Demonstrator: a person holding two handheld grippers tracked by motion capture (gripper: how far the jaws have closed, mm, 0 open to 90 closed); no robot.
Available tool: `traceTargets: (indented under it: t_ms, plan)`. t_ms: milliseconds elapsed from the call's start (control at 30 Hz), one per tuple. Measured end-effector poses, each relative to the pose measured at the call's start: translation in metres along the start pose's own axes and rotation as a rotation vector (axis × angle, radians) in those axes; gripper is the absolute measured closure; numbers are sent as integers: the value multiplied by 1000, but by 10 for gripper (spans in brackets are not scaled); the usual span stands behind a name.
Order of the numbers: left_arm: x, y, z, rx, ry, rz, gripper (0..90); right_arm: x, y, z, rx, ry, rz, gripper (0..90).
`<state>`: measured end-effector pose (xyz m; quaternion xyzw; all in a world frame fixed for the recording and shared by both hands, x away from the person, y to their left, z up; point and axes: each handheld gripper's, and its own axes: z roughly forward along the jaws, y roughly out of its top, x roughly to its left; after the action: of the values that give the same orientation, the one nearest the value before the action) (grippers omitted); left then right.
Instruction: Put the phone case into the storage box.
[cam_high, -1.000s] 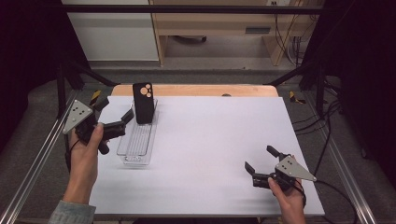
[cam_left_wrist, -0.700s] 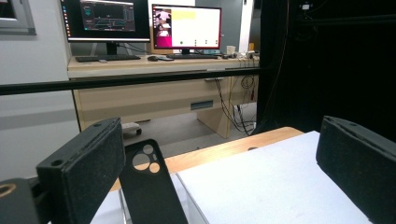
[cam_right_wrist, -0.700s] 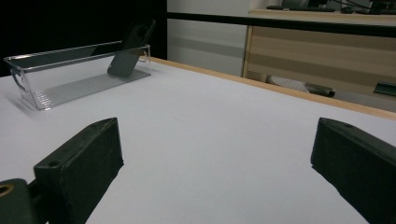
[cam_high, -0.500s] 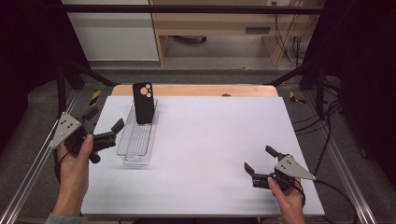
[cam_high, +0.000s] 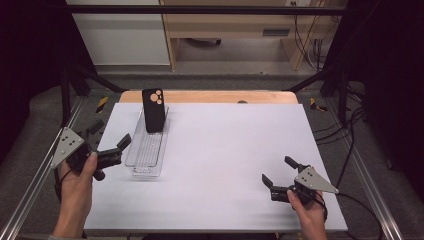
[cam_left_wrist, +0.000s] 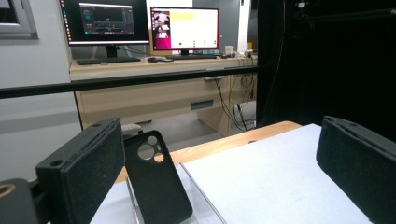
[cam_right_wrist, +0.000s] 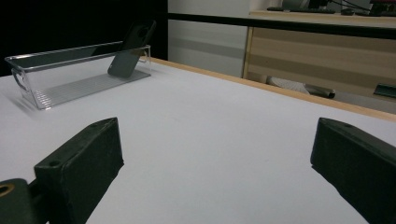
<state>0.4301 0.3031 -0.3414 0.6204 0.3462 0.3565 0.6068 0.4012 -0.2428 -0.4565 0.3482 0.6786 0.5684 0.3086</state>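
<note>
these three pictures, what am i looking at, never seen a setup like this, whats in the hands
A person sits at a white table holding a hand-operated gripper in each hand: the left gripper and the right gripper. Each has two black padded jaws. One picture comes from a camera above the table. The other two come from cameras riding on the grippers, looking out between their jaws. On the table lies a clear tray, and a black phone case leans upright at its far end. Both grippers are open and hold nothing.
</note>
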Motion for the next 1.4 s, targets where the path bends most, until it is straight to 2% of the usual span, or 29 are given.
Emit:
traceTargets:
  t_ms: [300, 1000, 1400]
  plan:
    - [0, -9, -7, -22, 0, -4, 7, 0, 0, 0, -1, 0, 0, 26]
    - [-4, -22, -17, -37, -4, 10, 5, 0, 0, 0, -1, -1, -4, 26]
    - [-3, -35, -20, -38, 3, -7, 5, 0, 0, -1, -3, -2, -5, 26]
